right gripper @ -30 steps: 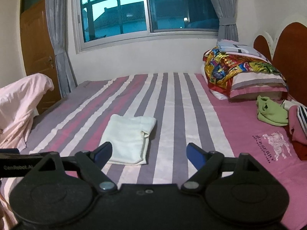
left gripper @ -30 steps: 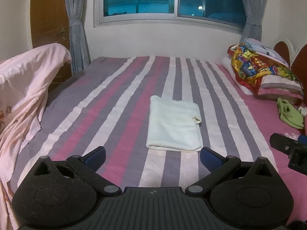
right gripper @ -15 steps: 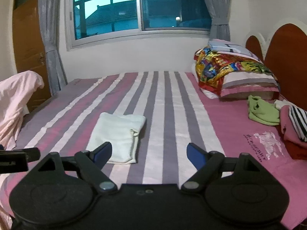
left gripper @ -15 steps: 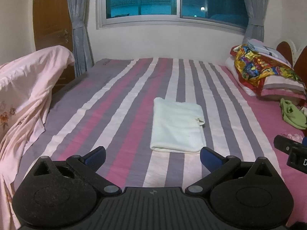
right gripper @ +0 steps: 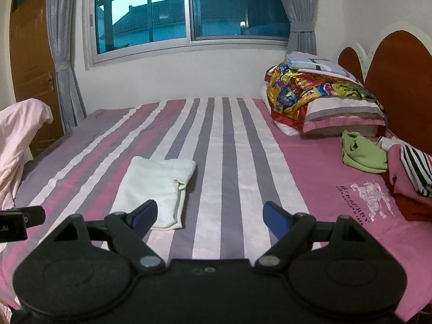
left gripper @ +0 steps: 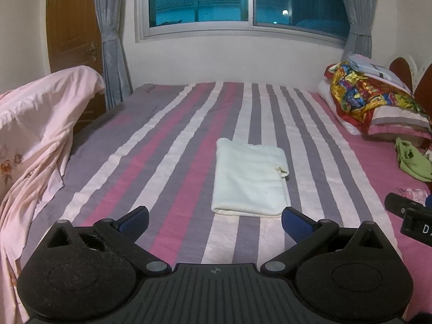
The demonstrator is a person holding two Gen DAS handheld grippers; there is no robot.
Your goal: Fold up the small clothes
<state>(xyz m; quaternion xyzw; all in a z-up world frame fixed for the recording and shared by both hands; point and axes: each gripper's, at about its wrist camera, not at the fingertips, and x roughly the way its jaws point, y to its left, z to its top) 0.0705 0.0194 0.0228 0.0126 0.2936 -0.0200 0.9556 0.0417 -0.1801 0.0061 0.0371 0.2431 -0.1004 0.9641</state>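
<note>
1. Bed (left gripper: 172, 145): striped sheet, flat and largely bare in the middle; a good folding surface.
2. Unfolded pile: green garment (right gripper: 361, 152) plus pink and striped pieces beside the pillows, at my right, well apart from both tools.
3. Folded white garment (left gripper: 249, 178): lies mid-bed, edges fairly square; I judge it finished.
4. Left hand-held gripper (left gripper: 214, 220): jaws wide apart, nothing between them, hovering just short of the white piece.
5. Right hand-held gripper (right gripper: 209, 216): jaws also wide, empty.
6. Next, in my judgement: fetch the green item. Pinch a single layer at a hem, lift clear, spread flat on bare stripes without disturbing the white fold.
</note>
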